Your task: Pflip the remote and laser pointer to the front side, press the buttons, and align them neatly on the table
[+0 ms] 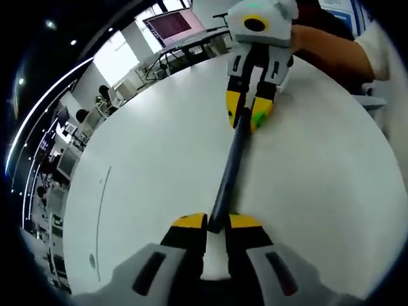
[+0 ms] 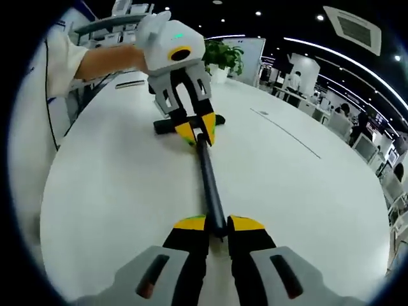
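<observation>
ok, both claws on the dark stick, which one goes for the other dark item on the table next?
Left, probably. In the right gripper view the left claw sits right by that dark item; the right claw holds the far end of the stick.

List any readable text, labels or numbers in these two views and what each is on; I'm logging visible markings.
No text can be read.
The monitor in the left gripper view shows a reddish screen, its content too blurred to read.
The long dark pointer held between both hand-held grippers shows no legible label.
The white table carries only faint lines and small marks, no words.
</observation>
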